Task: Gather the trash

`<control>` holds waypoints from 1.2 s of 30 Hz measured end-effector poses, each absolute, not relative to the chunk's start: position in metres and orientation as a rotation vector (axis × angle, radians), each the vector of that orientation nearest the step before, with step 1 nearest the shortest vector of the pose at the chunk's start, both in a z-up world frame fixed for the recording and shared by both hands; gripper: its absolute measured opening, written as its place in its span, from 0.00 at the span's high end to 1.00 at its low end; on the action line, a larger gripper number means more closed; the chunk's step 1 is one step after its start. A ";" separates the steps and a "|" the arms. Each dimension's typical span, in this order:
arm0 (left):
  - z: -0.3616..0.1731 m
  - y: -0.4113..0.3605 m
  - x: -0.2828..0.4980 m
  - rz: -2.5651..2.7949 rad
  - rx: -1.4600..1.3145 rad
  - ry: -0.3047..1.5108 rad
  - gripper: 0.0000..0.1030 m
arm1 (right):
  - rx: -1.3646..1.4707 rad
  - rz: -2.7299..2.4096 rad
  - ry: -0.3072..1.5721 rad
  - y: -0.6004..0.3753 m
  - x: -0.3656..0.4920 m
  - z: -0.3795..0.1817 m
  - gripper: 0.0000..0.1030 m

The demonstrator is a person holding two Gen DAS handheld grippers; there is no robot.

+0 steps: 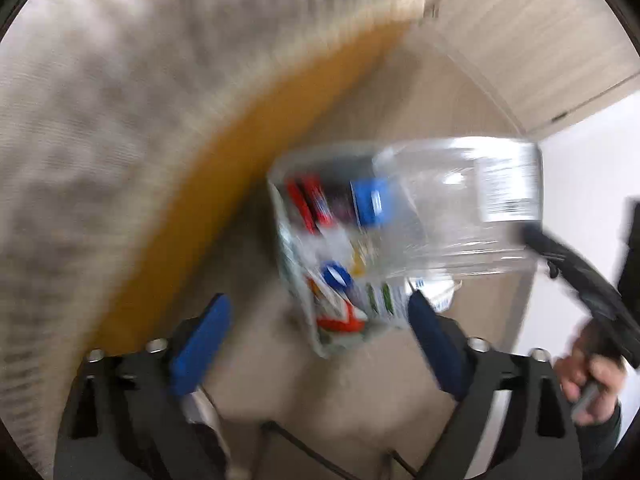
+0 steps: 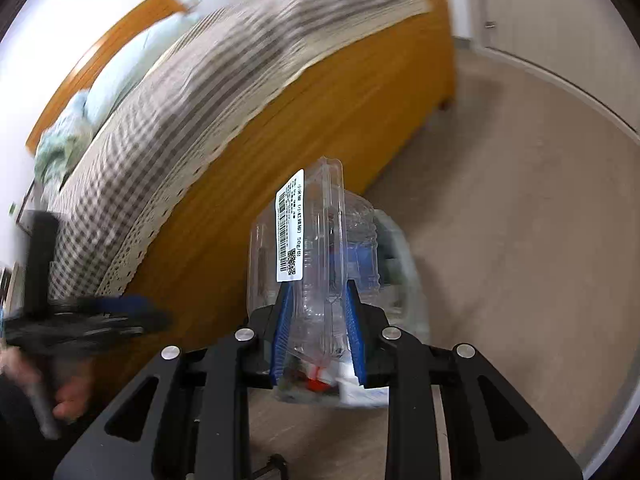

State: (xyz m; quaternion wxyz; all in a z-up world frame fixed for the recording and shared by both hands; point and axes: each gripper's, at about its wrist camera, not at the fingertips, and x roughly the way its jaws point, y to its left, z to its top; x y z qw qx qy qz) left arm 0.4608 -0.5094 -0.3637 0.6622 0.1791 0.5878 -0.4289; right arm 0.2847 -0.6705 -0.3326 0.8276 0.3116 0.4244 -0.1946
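Right gripper (image 2: 318, 332): seen nearest in the right wrist view; the jaws are closed narrowly on a clear plastic clamshell box (image 2: 316, 248), gripped between the two blue pads. The box is held on edge, above the floor. A white barcode label (image 2: 290, 226) is borne on its left face.

Bin of collected trash (image 2: 360, 384): partly seen below and behind the held box, standing on the floor; red and white scraps are visible inside. The kind of container cannot be told.

Left gripper (image 1: 318, 344): seen nearest in the left wrist view, pointed steeply down; the jaws are spread wide, with nothing pressed between the blue pads. No contact with the trash is shown.

Same bin (image 1: 304, 312): viewed from above in the left wrist view, just beyond the open jaws, blurred. Red wrappers and blue bottle caps (image 1: 370, 202) are seen among its contents.

Same clamshell box (image 1: 460, 208): seen over the bin's right side, held from the right by the other tool, which is gripped by a hand (image 1: 588, 376).

Floor (image 2: 520, 208): pale, wood-patterned.

Bed (image 2: 320, 128): an orange wooden frame stands beside the bin, covered by a checked spread (image 2: 192, 92); a pale pillow (image 2: 128, 68) lies at the far end.

Wall and door (image 2: 540, 4): farthest, pale.
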 end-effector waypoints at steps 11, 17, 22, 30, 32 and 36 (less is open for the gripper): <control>-0.329 -0.431 0.497 -0.813 0.192 1.235 0.10 | 0.207 -0.549 1.372 -0.605 0.412 -0.515 0.74; -0.327 -0.422 0.509 -0.818 0.107 1.275 0.10 | 0.342 -0.490 1.334 -0.630 0.396 -0.486 0.36; -0.320 -0.429 0.502 -0.859 0.123 1.260 0.10 | 0.360 -0.486 1.274 -0.645 0.368 -0.440 0.36; -0.336 -0.440 0.476 -0.908 0.251 1.263 0.10 | 0.403 -0.507 1.257 -0.651 0.313 -0.376 0.36; -0.335 -0.439 0.467 -0.932 0.281 1.248 0.10 | 0.413 -0.520 1.257 -0.653 0.293 -0.365 0.36; -0.324 -0.431 0.450 -0.958 0.277 1.181 0.10 | 0.425 -0.531 1.240 -0.630 0.266 -0.340 0.35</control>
